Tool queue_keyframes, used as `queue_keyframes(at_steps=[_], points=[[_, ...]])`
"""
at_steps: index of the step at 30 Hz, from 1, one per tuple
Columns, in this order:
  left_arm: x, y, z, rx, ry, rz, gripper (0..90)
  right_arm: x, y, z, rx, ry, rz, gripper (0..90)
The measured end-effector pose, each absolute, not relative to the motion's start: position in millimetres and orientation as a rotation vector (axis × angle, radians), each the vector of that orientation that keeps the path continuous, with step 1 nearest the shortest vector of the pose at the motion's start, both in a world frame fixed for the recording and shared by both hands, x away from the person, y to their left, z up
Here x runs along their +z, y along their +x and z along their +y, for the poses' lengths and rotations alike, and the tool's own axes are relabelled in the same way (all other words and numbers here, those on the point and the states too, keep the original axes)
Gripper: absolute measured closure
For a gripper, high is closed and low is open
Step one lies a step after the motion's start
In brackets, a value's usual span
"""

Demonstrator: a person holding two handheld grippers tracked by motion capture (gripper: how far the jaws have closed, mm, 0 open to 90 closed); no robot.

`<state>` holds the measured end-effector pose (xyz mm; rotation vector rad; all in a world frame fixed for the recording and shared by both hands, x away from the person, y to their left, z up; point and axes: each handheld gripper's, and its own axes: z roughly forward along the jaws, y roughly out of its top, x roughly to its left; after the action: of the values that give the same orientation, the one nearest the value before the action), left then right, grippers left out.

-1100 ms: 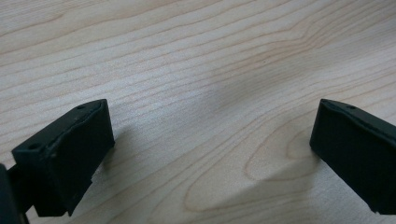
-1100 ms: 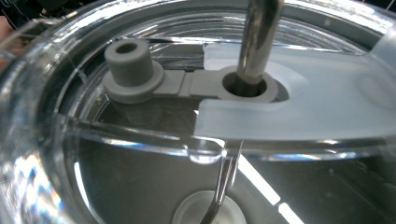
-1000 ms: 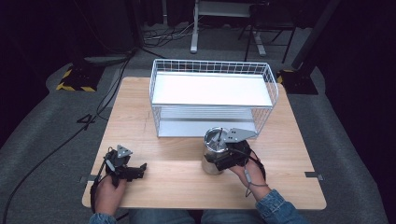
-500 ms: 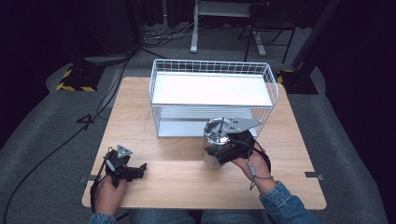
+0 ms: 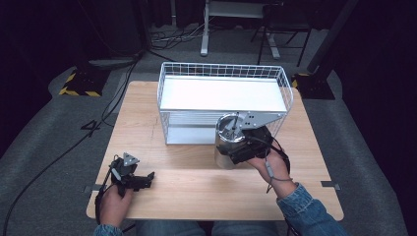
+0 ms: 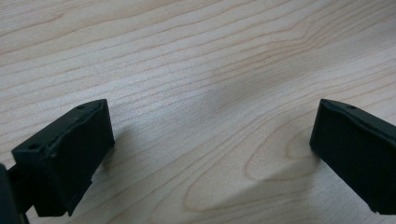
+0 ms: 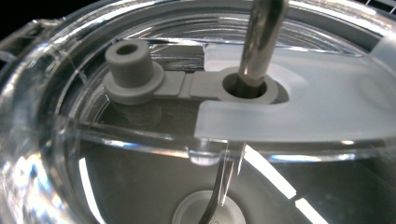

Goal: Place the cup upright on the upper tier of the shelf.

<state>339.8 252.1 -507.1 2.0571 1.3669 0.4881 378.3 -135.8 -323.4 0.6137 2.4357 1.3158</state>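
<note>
Tumbler (image 5: 227, 142) in your right gripper (image 5: 242, 146) has risen toward twelve o'clock since a second ago, jaws clamped on it. Wire rack (image 5: 223, 101) stands directly behind, blocking further travel. Your left gripper (image 5: 139, 180) rests at seven o'clock, jaws spread wide.

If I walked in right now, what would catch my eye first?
Probably the shiny steel tumbler with a clear lid and metal straw, held by the right gripper just in front of the white wire rack at the table's middle. At the near left, the left gripper rests open on the bare wood.
</note>
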Motion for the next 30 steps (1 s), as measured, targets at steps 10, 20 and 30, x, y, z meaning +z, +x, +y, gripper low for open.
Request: queue_keyframes(at_steps=[10,20,30], points=[[-507,340,252,0.489,2.057,1.367,0.0,-287,383,-140,1.344,0.628,2.399,3.6],[-507,340,252,0.488,2.057,1.367,0.0,-248,392,-142,1.354,0.653,2.363,3.6],[-507,340,252,0.488,2.054,1.368,0.1,-211,409,-135,1.362,0.679,2.319,3.7]])
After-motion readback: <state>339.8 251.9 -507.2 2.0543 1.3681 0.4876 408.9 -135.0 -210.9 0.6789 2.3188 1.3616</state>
